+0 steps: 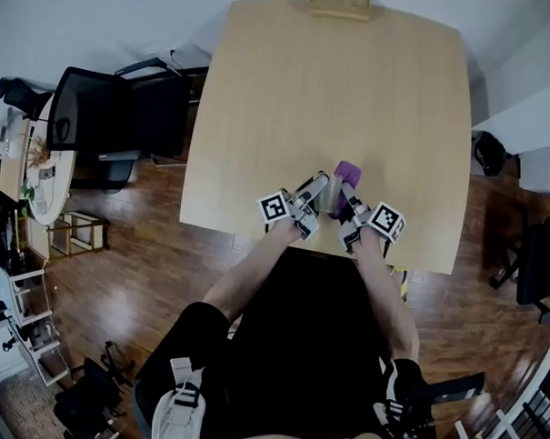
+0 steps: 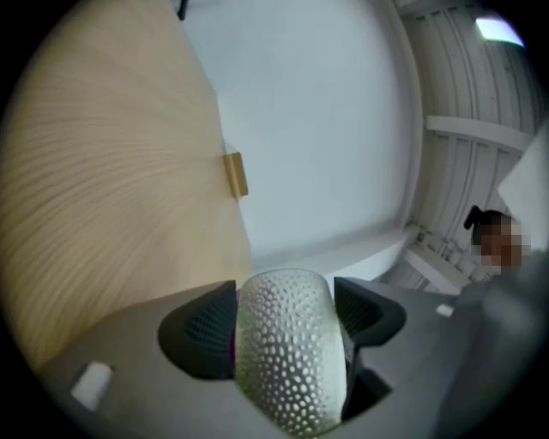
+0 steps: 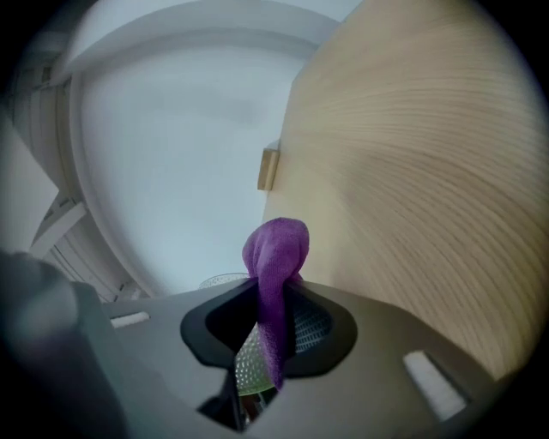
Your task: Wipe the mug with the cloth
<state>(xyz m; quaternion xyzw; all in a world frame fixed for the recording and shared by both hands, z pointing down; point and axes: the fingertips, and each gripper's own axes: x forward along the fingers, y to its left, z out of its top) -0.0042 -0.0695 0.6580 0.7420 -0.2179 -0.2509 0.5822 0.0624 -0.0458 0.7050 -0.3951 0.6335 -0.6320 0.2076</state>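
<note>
A pale, dimpled mug sits between the dark pads of my left gripper, which is shut on it. In the head view the mug hangs just over the table's front edge, between the two grippers. My left gripper comes in from the left. My right gripper is shut on a purple cloth. In the right gripper view the cloth bunches up out of the jaws of the right gripper. A strip of it hangs down over the mug behind.
The light wooden table stretches ahead, with a small wooden block at its far edge. A black office chair stands to the left on the dark wood floor. The person's legs are below the table's front edge.
</note>
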